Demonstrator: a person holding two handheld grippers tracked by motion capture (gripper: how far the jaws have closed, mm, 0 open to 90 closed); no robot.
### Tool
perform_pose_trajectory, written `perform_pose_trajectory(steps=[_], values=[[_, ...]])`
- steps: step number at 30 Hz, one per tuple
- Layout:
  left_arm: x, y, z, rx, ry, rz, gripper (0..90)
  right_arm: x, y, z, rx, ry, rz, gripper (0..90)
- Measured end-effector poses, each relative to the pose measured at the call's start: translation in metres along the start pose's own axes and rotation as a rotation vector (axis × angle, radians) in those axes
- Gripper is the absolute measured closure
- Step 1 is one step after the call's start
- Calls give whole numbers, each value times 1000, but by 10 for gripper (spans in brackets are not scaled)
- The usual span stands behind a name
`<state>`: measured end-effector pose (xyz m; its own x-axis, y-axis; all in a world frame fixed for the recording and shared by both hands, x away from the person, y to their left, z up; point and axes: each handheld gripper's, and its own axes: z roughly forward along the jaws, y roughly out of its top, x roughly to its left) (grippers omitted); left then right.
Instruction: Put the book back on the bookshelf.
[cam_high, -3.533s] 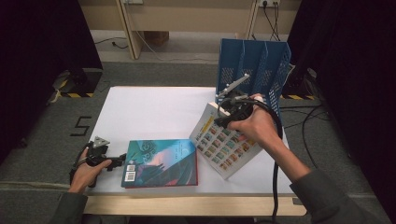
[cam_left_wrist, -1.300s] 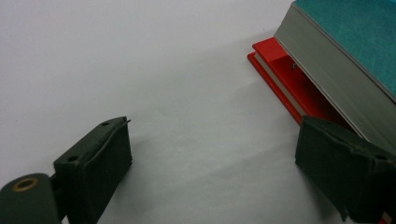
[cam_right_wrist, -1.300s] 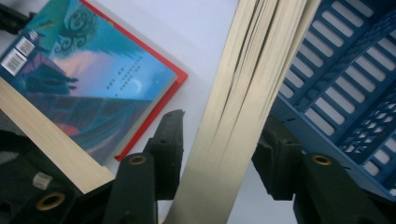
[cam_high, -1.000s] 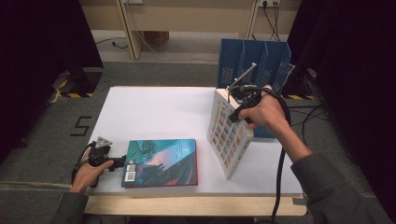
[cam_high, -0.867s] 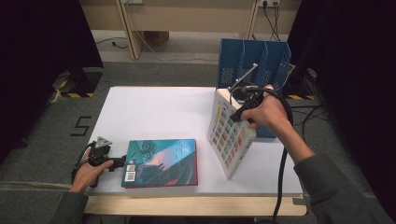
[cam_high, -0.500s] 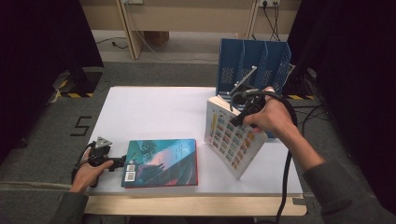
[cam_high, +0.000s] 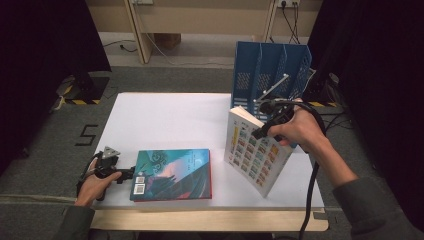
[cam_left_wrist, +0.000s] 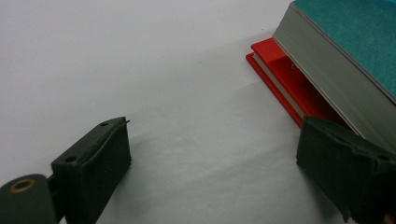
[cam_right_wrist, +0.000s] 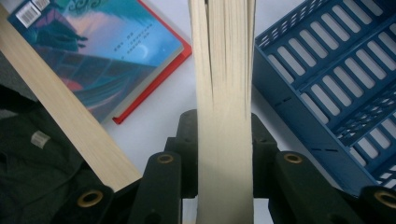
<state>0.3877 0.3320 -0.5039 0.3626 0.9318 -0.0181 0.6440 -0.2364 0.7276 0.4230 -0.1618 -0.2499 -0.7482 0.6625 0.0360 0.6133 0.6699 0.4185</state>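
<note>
The right claw (cam_right_wrist: 223, 140) pinches the upright book (cam_high: 255, 150) by its top edge, ready for the blue rack (cam_high: 270, 67) just behind. The left claw (cam_left_wrist: 210, 163), spread, rests beside the flat book (cam_high: 172, 174).

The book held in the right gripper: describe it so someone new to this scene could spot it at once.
On the white table, look to the right side, just in front of the blue file rack. The book stands upright there, gripped at its top edge by the right gripper. Its cover is a grid of small coloured pictures, unlike the teal book lying flat near the left gripper.
</note>
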Motion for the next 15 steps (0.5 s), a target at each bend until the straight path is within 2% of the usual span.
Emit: perform_pose_trajectory(steps=[1,4,10,15], values=[[0,0,0,0,1,0,87,-2,-1,0,-8,4,19,722],[0,0,0,0,1,0,86,-3,0,1,-6,17,28,715],[0,0,0,-1,2,0,85,-5,2,4,-4,13,71,693],[0,0,0,-2,2,0,85,-5,6,8,18,5,83,680]])
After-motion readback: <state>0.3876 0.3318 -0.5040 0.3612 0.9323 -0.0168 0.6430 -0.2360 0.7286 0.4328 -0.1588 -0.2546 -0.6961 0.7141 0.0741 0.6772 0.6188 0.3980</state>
